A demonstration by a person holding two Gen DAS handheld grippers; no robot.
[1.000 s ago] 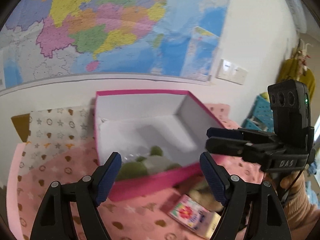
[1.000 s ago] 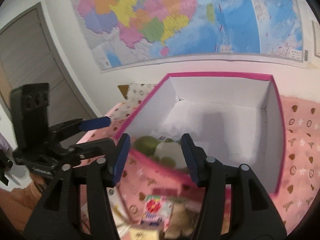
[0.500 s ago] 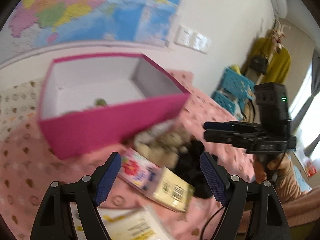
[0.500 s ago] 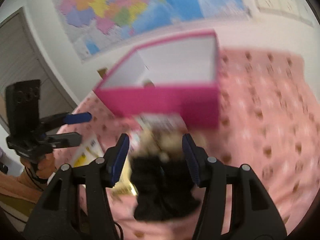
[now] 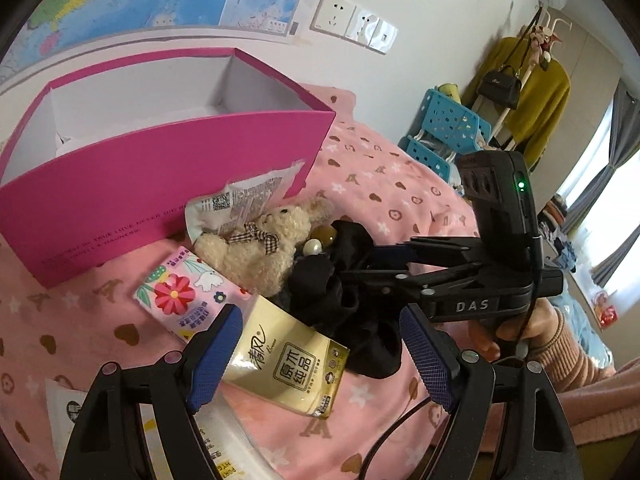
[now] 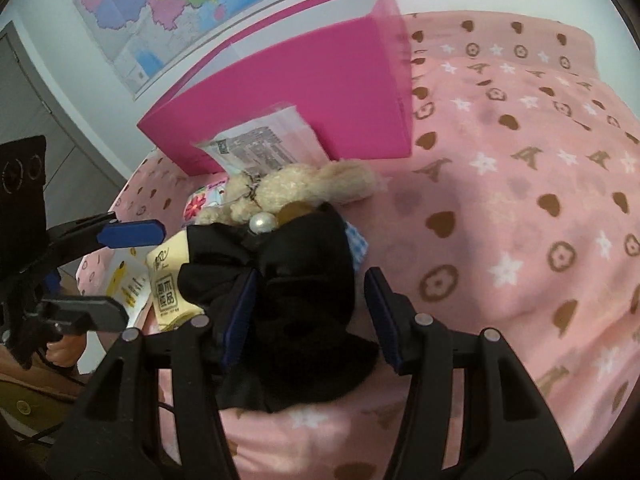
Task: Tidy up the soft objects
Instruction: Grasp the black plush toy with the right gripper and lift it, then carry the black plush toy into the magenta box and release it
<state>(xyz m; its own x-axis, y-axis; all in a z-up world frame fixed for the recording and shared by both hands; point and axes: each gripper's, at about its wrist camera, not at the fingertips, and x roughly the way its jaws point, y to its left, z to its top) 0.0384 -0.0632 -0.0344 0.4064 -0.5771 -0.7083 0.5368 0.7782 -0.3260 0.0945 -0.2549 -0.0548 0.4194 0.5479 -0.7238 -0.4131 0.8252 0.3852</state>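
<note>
Black fabric bundle [image 6: 304, 280] lies between the open right claw [image 6: 310, 312] fingers.

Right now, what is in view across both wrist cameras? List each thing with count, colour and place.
box: 1, magenta outside, white inside, open, at the back of the bed.
blanket: 1, pink with brown and white motifs, under everything.
teddy bear: 1, cream with a checked bow, in front of the box.
black fabric item: 1, black with a pearl, beside the bear.
printed packet: 1, white, leaning on the box.
floral tissue pack: 1, pink.
gold tissue pack: 1, near the fabric.
map: 1, multicoloured, on the wall.
left gripper: fingers blue-padded, open.
right gripper: open, fingers straddling the black fabric item.
</note>
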